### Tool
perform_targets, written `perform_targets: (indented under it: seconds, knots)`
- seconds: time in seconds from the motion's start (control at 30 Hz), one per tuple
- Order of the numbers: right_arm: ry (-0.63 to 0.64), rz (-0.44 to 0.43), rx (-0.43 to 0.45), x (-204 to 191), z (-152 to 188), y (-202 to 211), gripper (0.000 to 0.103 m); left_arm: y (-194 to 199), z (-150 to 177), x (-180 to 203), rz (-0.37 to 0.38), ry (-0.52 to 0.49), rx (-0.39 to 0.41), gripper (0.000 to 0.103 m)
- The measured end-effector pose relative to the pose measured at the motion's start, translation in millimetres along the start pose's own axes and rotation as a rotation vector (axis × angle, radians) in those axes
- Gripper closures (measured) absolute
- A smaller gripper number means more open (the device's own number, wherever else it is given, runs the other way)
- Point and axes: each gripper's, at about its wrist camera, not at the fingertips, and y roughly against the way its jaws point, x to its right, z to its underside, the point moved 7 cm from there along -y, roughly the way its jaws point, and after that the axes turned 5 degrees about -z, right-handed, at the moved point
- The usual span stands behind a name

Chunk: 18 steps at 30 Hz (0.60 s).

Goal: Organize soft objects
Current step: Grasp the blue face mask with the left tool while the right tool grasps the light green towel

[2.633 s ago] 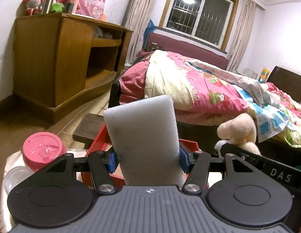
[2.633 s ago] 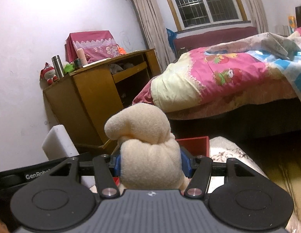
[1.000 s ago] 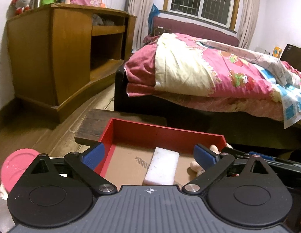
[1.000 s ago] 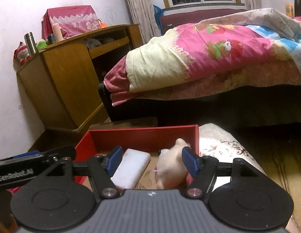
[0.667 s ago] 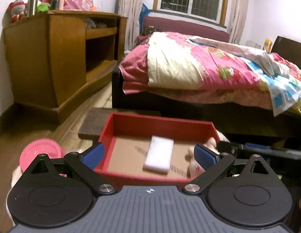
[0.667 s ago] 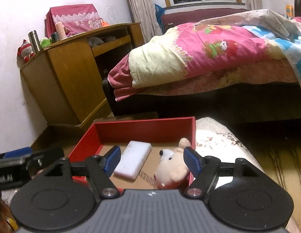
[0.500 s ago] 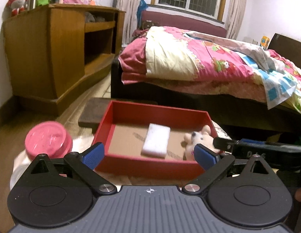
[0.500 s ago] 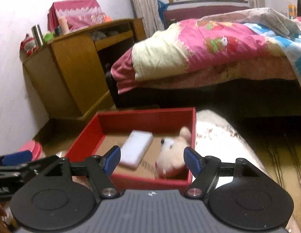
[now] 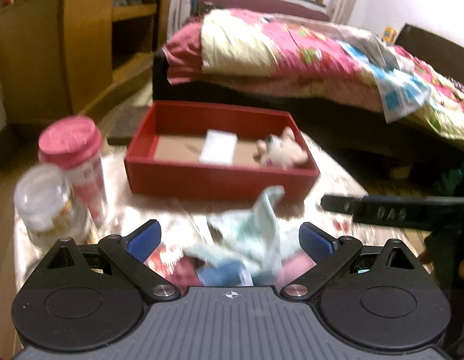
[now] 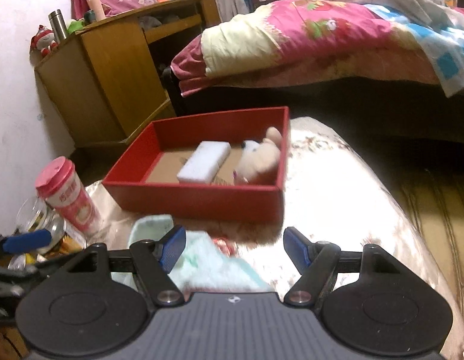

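A red box [image 9: 220, 177] [image 10: 202, 199] stands on the cloth-covered table. In it lie a white sponge [image 9: 218, 147] [image 10: 203, 162] and a cream plush toy [image 9: 281, 153] [image 10: 257, 157]. A crumpled pale green cloth [image 9: 253, 240] [image 10: 202, 264] lies on the table in front of the box. My left gripper [image 9: 229, 238] is open and empty, with the cloth between its fingers. My right gripper [image 10: 235, 252] is open and empty, to the right of the cloth. The right gripper's body also shows in the left wrist view [image 9: 391, 211].
A pink-lidded cup [image 9: 74, 162] [image 10: 67, 198] and a clear jar [image 9: 49, 204] stand left of the box. A wooden cabinet [image 10: 112, 69] is at the back left. A bed with a pink quilt [image 9: 292, 57] lies behind the table.
Both grippers let go of the sponge and the plush toy into the red box, then drew back. The green cloth has come into view in front of them.
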Motion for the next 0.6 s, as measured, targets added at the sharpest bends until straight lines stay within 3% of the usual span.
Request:
perform_targets:
  seconds: [0.13,0.27,0.37,0.5,0.6]
  knots:
    - [-0.031,-0.001,-0.005,6,8,15,0.053,0,15,1,0.034,0.024,-0.044,0.009]
    - [-0.022,0.005,-0.021,3,16,17,0.052,-17,22,0,0.013,0.033,-0.091,0.013]
    - [-0.003,-0.010,-0.026,-3,17,14,0.053,-23,25,-2,0.026,0.063,-0.111,0.034]
    - [0.008,-0.020,-0.031,-5,18,10,0.053,-29,29,-4,0.020,0.069,-0.143,0.081]
    - [0.007,-0.024,-0.040,-5,19,6,0.053,-23,26,-8,0.033,0.088,-0.140,0.088]
